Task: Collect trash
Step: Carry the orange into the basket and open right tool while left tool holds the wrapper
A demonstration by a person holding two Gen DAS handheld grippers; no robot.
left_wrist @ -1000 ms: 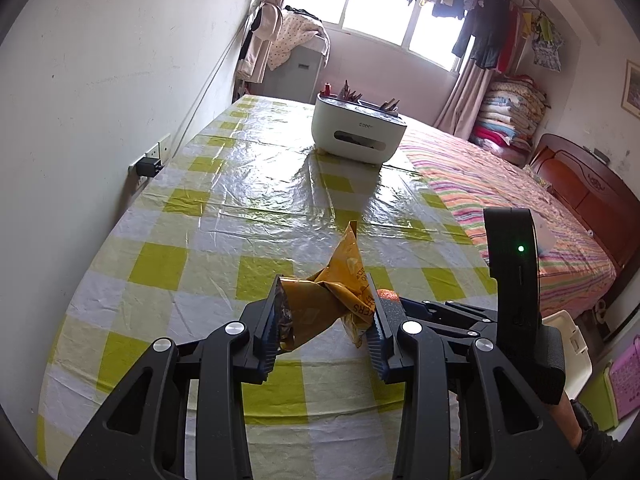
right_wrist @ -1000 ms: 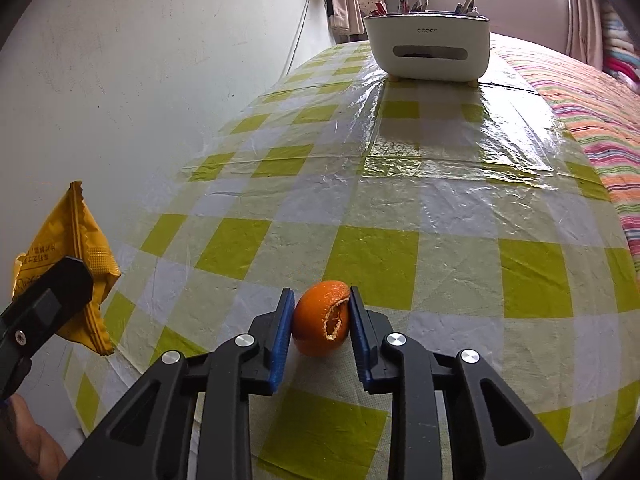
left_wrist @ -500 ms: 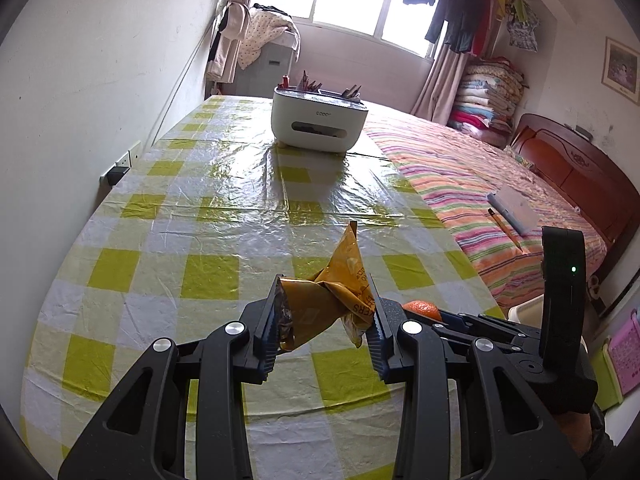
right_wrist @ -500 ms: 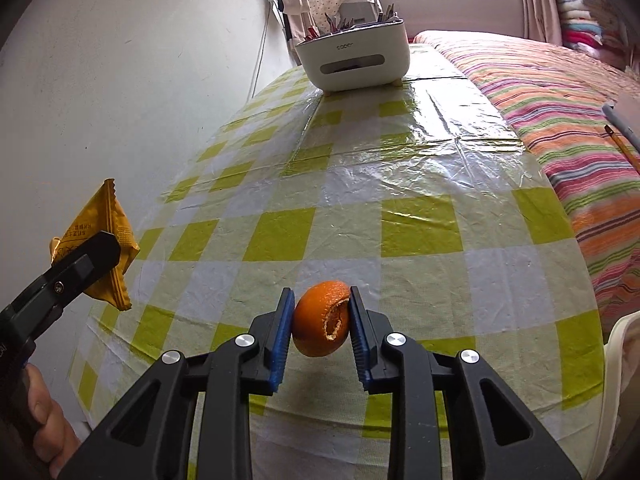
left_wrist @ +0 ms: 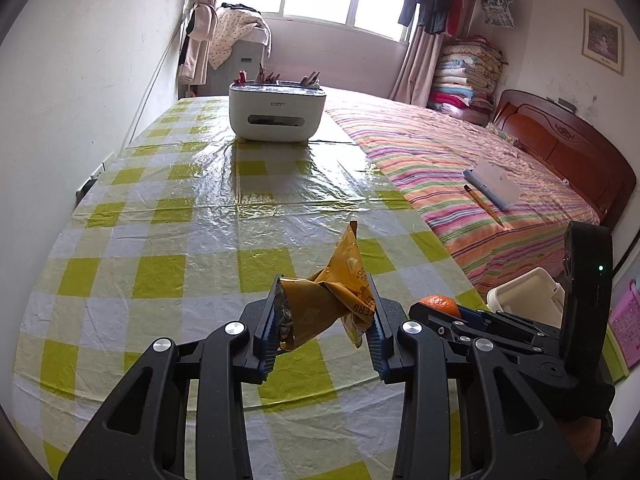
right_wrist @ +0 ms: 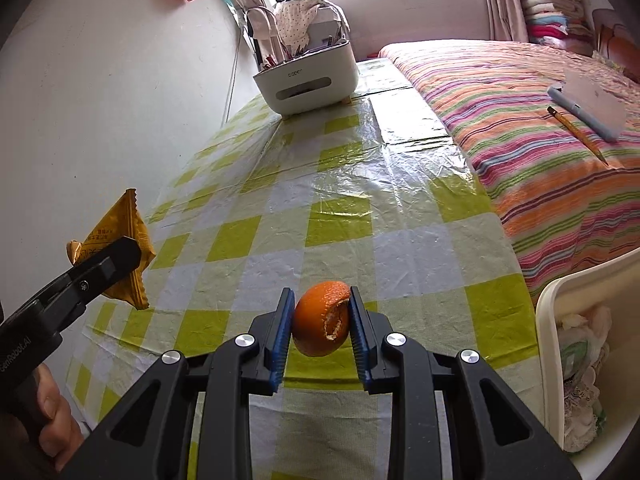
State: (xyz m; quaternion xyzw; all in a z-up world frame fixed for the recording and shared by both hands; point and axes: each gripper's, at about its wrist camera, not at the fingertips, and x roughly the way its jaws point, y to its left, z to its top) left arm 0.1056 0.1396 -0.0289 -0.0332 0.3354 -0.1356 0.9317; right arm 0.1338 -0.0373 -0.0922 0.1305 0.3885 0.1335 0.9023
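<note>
Above table [left_wrist: 168, 216] | left tool [left_wrist: 322, 322] clamps wrapper [left_wrist: 328, 304] | right tool [right_wrist: 320, 322] clamps peel [right_wrist: 320, 322], underside hidden

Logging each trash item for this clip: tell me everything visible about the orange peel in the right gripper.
The orange peel is a rounded, nearly whole shell of bright orange rind, dimpled outside, with a torn edge showing pale pith. It is pinched between the blue pads of the right gripper, held clear above the checked tablecloth near the table's front edge. Nothing else touches it. In the left wrist view only its top shows.
</note>
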